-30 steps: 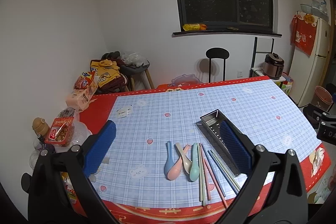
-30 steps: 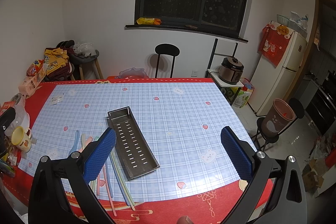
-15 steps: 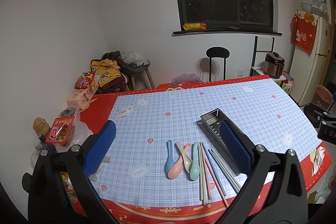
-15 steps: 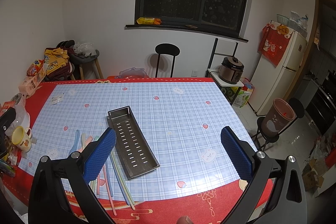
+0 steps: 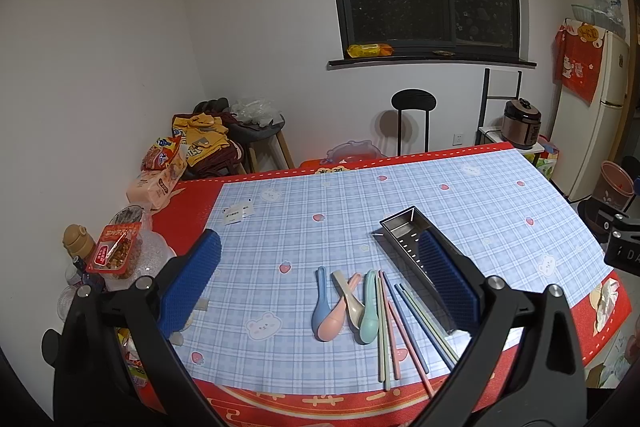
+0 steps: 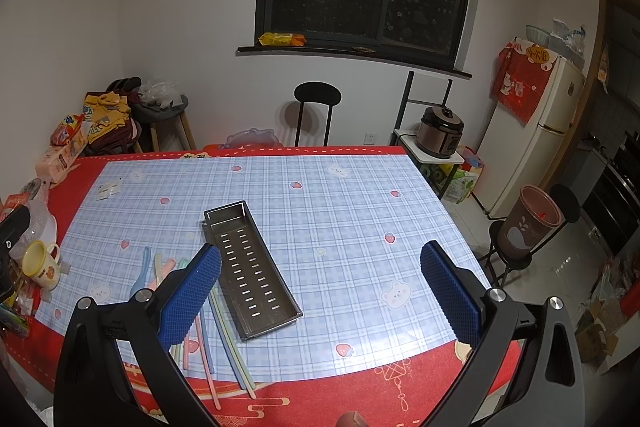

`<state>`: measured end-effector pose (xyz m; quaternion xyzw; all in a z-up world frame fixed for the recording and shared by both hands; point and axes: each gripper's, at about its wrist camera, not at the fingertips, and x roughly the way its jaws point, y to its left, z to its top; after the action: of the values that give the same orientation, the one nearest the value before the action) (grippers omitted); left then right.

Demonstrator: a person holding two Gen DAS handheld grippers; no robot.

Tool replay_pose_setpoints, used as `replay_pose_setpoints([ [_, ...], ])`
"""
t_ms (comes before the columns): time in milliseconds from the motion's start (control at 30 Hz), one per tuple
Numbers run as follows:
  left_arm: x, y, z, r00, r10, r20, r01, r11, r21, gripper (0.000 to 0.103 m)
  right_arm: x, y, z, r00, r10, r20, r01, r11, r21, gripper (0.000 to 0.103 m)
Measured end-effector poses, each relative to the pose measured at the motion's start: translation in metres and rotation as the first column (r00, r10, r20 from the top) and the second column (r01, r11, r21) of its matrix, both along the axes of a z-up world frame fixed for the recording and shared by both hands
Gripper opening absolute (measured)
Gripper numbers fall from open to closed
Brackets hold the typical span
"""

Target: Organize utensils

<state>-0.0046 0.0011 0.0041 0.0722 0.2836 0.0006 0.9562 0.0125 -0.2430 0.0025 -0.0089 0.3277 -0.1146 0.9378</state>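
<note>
A perforated steel tray [image 6: 250, 273] lies empty on the blue checked tablecloth; it also shows in the left wrist view [image 5: 404, 233], partly behind a finger. Left of it lie several pastel spoons [image 5: 346, 303] and several pastel chopsticks [image 5: 404, 327], also in the right wrist view [image 6: 224, 343]. My left gripper [image 5: 320, 283] is open and empty, high above the spoons. My right gripper [image 6: 320, 291] is open and empty, high above the tray's right side.
Snack packs [image 5: 116, 249], a bottle [image 5: 78, 241] and a yellow mug [image 6: 40, 263] crowd the table's left edge. A small card [image 5: 238, 213] lies at far left. A black chair [image 6: 316, 107] stands behind the table; a bin [image 6: 528, 223] and fridge [image 6: 536, 131] at right.
</note>
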Motion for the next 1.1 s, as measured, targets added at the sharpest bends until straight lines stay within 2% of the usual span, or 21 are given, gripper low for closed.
replay_pose_setpoints([
  [1100, -0.0012, -0.0056, -0.0045, 1.000, -0.010, -0.013, 0.010, 1.000, 0.005, 0.097, -0.0041, -0.0059, -0.0043, 1.000, -0.003, -0.001, 0.003, 1.000, 0.013, 0.098],
])
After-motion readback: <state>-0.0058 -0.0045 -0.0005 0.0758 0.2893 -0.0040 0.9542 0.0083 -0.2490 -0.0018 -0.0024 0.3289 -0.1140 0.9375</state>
